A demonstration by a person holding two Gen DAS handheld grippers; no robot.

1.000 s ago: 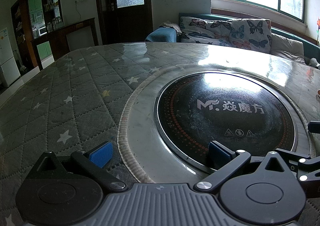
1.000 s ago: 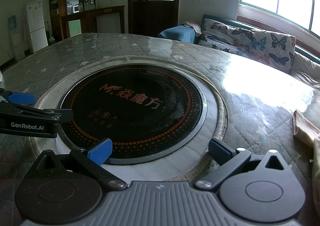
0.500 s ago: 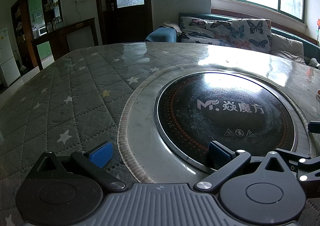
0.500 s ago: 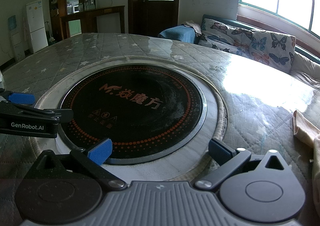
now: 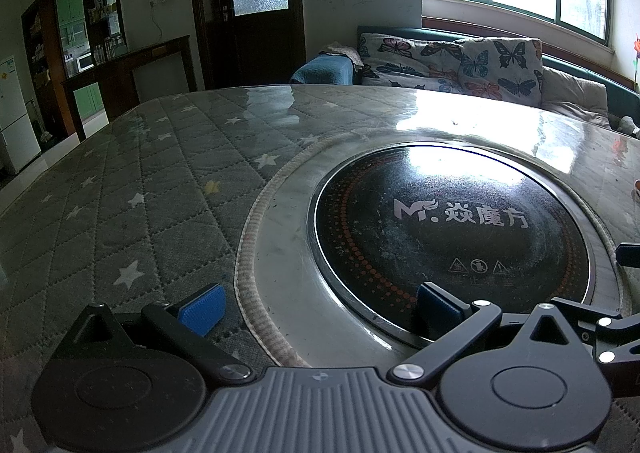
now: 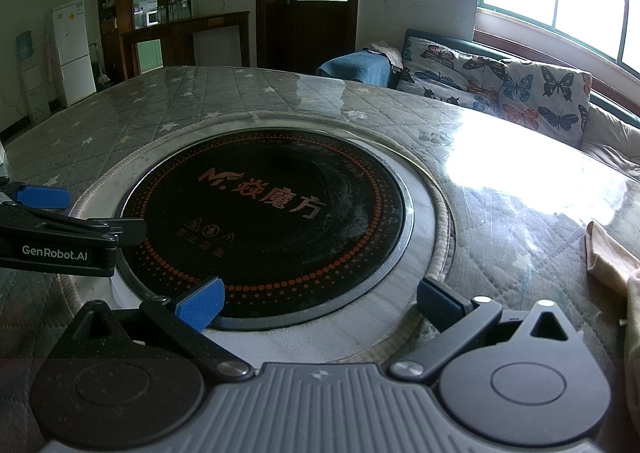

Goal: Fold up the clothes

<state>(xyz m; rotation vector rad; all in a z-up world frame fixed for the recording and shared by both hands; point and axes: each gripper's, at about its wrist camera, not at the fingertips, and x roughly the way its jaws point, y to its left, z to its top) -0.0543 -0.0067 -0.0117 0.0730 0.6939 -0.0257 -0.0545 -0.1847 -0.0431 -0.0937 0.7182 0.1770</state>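
A beige piece of clothing [image 6: 612, 269] lies crumpled on the table at the far right of the right wrist view; only its left edge shows. My right gripper [image 6: 320, 303] is open and empty, low over the near rim of the round black cooktop [image 6: 268, 221], left of the clothing. My left gripper [image 5: 318, 307] is open and empty at the cooktop's left near rim [image 5: 288, 293]. The left gripper also shows at the left edge of the right wrist view [image 6: 60, 241]. No clothing shows in the left wrist view.
The table [image 5: 120, 213] has a grey quilted star-patterned cover under clear plastic. A built-in black induction cooktop [image 5: 452, 233] with a metal ring sits in its middle. A sofa with butterfly cushions [image 6: 500, 93] stands behind the table under the window.
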